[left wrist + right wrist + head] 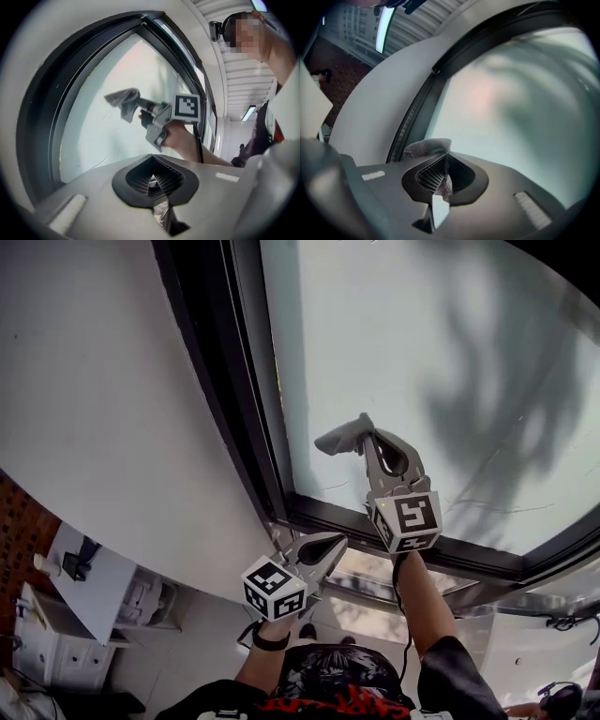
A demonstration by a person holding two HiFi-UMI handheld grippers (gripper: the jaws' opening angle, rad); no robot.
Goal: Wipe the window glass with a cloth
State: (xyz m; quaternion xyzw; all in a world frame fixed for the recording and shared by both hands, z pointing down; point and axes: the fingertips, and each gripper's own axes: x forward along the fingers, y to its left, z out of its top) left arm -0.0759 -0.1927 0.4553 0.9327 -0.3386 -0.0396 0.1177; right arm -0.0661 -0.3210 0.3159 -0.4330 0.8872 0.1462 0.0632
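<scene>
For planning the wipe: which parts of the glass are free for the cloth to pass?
The frosted window glass is bare above and right of the grey cloth in the right gripper. Crowded only low down, by the dark frame and the shut left gripper.

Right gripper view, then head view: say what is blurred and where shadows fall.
Right gripper view: the cloth at the jaws is fairly sharp, the window glass beyond is soft and hazy. Head view: a dark, feathery shadow lies across the glass's upper right.
</scene>
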